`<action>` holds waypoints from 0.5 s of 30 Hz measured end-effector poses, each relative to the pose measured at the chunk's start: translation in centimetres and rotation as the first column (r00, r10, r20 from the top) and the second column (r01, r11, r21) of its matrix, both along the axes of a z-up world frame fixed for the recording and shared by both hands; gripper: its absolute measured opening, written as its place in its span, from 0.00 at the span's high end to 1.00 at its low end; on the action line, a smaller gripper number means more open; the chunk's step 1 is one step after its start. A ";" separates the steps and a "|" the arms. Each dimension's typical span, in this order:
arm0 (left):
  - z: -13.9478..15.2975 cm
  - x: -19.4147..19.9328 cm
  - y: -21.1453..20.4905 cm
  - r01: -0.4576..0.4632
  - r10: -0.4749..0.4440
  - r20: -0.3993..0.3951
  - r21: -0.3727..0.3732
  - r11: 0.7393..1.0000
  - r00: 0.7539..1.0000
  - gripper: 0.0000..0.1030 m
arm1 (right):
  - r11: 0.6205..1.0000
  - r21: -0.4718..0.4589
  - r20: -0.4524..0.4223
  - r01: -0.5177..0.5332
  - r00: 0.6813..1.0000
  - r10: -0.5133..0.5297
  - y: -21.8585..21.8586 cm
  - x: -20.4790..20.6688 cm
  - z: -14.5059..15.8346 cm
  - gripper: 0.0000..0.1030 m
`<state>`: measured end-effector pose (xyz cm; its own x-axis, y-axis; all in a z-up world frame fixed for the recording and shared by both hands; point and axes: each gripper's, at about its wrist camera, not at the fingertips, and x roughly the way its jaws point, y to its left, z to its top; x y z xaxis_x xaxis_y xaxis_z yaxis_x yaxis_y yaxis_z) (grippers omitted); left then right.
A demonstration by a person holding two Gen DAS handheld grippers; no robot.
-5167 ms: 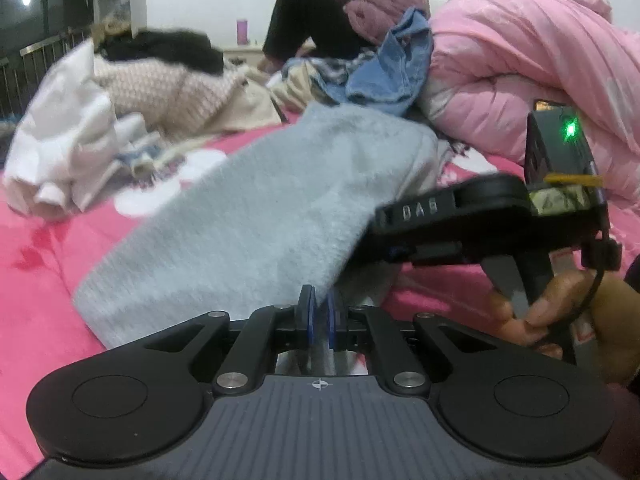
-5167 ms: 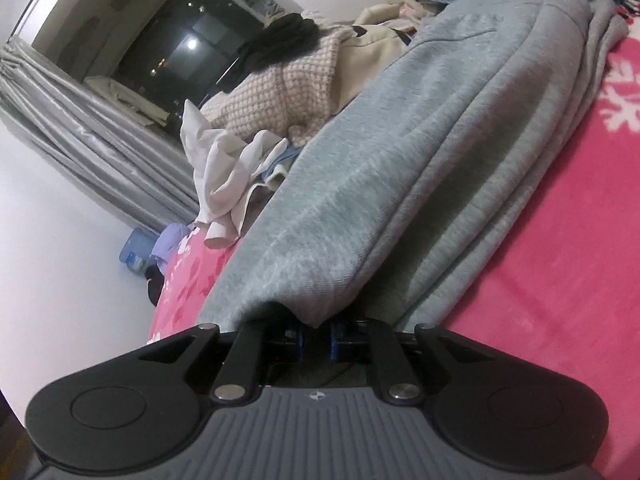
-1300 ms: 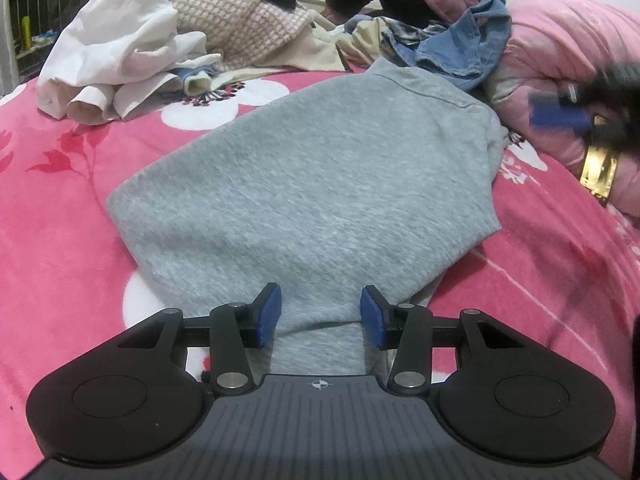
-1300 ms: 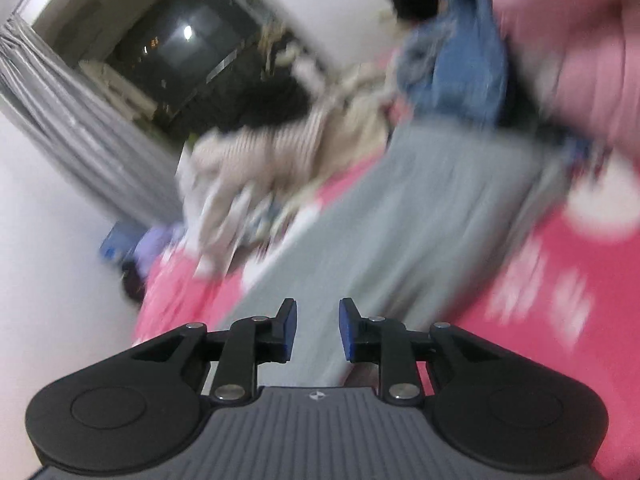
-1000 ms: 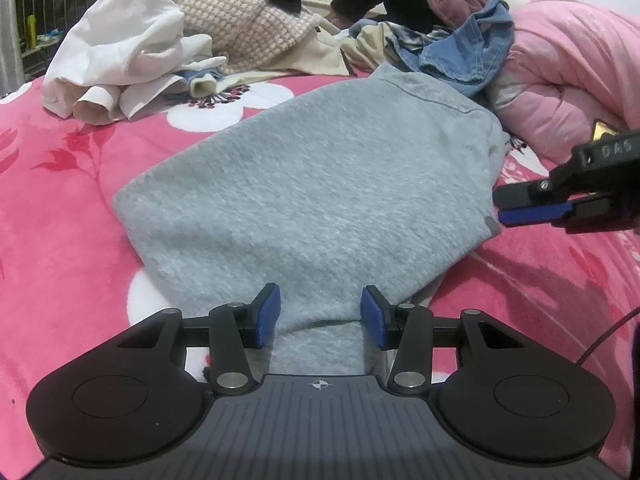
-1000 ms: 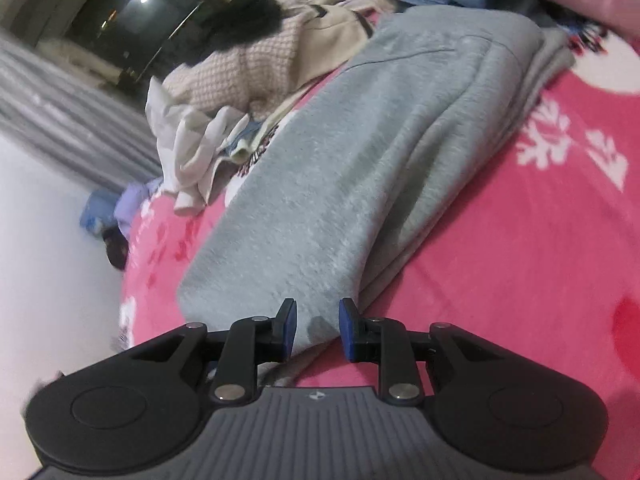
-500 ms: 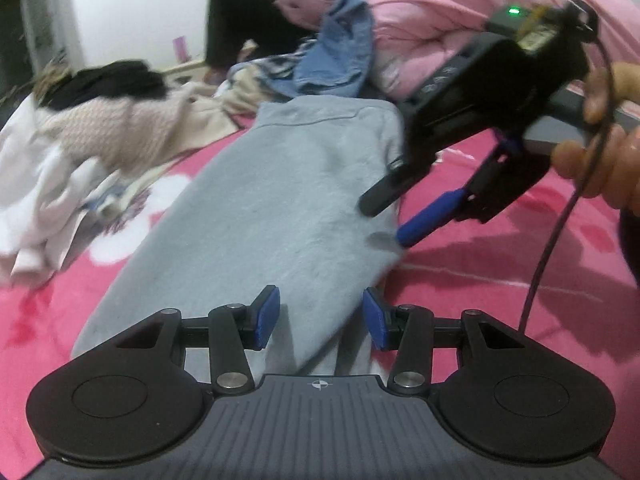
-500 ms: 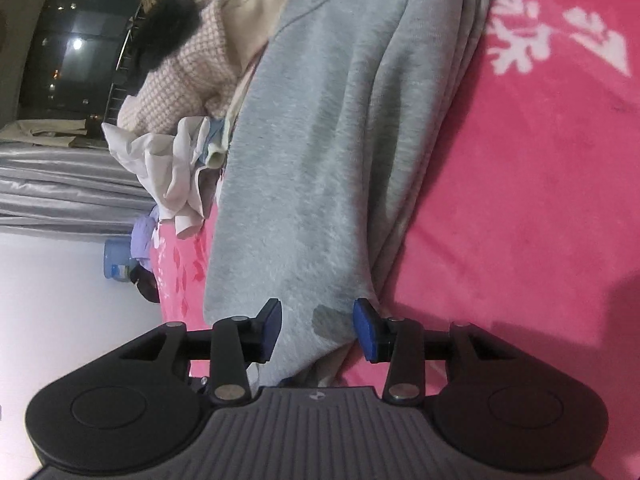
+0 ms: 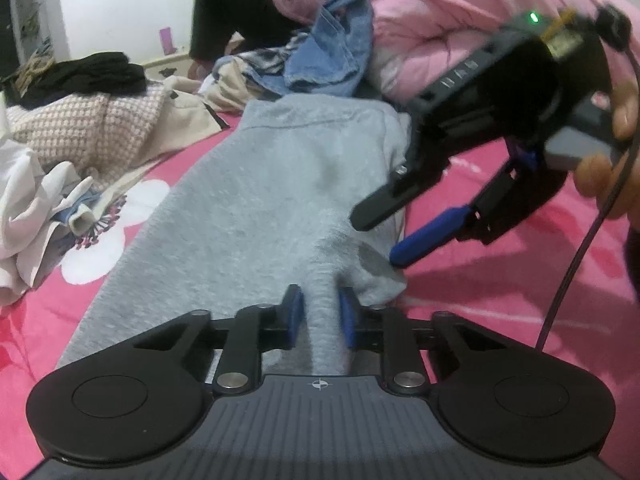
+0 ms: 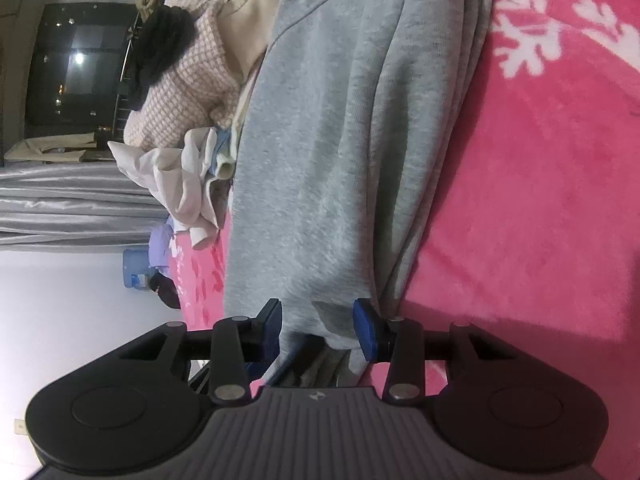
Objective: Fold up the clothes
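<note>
the grey sweatshirt (image 9: pixel 280 184) lies lengthwise on the pink flowered bed cover (image 9: pixel 500 280), already doubled into a long narrow strip, its far end up against the heap of unfolded clothes (image 9: pixel 100 120) and the pink duvet (image 9: pixel 440 32). the left gripper (image 9: pixel 319 314) is closing on a pinched ridge of the near hem, with the cloth between its blue pads. the right gripper (image 10: pixel 318 322) stands about half wide around the near corner on the other side, fabric between its fingers but seemingly not yet squeezed. in the left wrist view that right gripper (image 9: pixel 390 228) shows at the strip's right edge, held by a hand (image 9: pixel 612 148). the step in hand looks like taking both near corners to carry them toward the far end. to do it well, the right should probably close fully before any lift, and catch all the stacked layers at that edge, which show as several thin folds. both grips would best rise together and level, so the strip folds square rather than skewing toward the heap.
</note>
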<state>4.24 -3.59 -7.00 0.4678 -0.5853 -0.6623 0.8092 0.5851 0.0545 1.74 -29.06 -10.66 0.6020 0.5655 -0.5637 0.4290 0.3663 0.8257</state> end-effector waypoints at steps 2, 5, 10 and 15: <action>0.6 0.0 0.2 -0.017 0.017 0.000 -0.028 0.999 1.000 0.91 | 1.000 0.020 0.003 0.000 1.000 0.000 0.0 0.0 0.2 0.58; 1.2 -0.2 0.2 -0.026 0.028 0.035 -0.054 0.998 0.999 0.95 | 0.998 0.059 0.002 -0.001 1.000 0.001 0.0 0.4 0.0 0.55; 1.4 -1.4 -0.1 0.003 0.003 0.148 -0.045 0.999 0.989 0.97 | 0.990 0.143 0.005 0.004 1.000 -0.005 0.4 1.4 -0.8 0.55; 1.1 -2.0 -0.3 0.037 -0.031 0.190 -0.030 0.999 0.981 0.97 | 0.976 0.218 -0.010 0.025 1.000 -0.023 0.4 1.9 -2.1 0.55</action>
